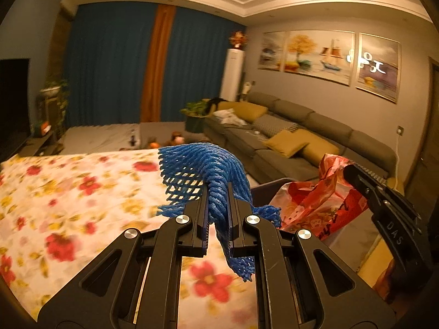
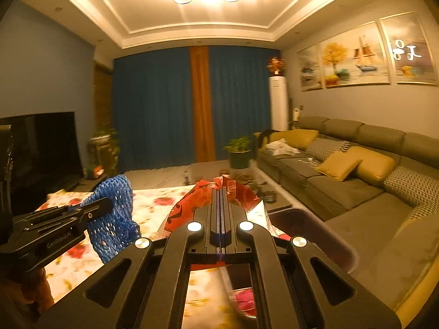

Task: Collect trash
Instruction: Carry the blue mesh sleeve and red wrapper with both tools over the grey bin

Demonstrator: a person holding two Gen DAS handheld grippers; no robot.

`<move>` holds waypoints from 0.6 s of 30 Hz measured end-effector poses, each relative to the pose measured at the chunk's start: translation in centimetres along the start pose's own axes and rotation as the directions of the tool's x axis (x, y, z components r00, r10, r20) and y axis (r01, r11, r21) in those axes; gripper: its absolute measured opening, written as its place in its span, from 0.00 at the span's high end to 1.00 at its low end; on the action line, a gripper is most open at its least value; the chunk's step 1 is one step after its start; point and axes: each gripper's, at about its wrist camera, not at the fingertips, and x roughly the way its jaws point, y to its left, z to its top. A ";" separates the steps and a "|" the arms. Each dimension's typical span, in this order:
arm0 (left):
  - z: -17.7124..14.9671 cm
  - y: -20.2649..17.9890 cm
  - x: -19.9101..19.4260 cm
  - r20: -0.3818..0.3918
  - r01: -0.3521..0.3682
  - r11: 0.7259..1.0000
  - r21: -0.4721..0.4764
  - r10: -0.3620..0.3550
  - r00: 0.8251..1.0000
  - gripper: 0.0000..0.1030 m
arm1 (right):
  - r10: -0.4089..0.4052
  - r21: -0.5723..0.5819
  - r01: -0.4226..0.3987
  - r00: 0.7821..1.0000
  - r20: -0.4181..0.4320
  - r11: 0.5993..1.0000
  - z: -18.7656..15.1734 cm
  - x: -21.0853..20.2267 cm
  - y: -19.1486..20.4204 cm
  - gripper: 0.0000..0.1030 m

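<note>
My left gripper is nearly closed, pads pinching a bunched fold of blue foam fruit net. The net is held mid-body, so one flap fans up and forward past the fingertips and the other end droops below the jaws, clear of the table. It's soft and springy, so I judge a tight pinch is what keeps it from slipping.

My right gripper is fully closed on a crinkled red snack wrapper. The foil is thin, so the jaws meet with no visible gap. The wrapper spreads out both sides of the fingers and sticks up past the tips. In the left wrist view the same wrapper hangs off the right gripper, just beside the net but apart from it.

Both pieces are lifted off the floral tablecloth; neither touches it. One piece per gripper, probably so both go in one trip.

Below and ahead of the right gripper is a dark bin, its rim visible at the table's right edge, next to the grey sofa. The wrapper is near that rim, partly over it as far as I can tell. The net is further left, over the table. My read is that this is the carry step, with the drop into the bin not yet done. Bin contents too dark to tell.
</note>
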 end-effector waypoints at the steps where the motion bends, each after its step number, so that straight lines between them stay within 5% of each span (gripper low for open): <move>1: 0.1 -0.6 0.4 0.002 0.007 1.000 0.007 -0.007 1.000 0.91 | -0.011 0.007 0.011 1.000 0.000 1.000 0.0 0.0 -0.7 0.99; 10: -0.3 -6.4 6.0 0.002 0.098 0.994 0.049 -0.098 0.995 0.91 | -0.110 0.042 0.110 0.994 0.003 0.993 -0.7 0.7 -6.8 0.99; 18: -1.4 -8.0 9.8 -0.045 0.142 0.988 0.057 -0.140 0.989 0.90 | -0.118 0.075 0.119 0.993 -0.025 0.990 -1.6 2.4 -9.3 0.99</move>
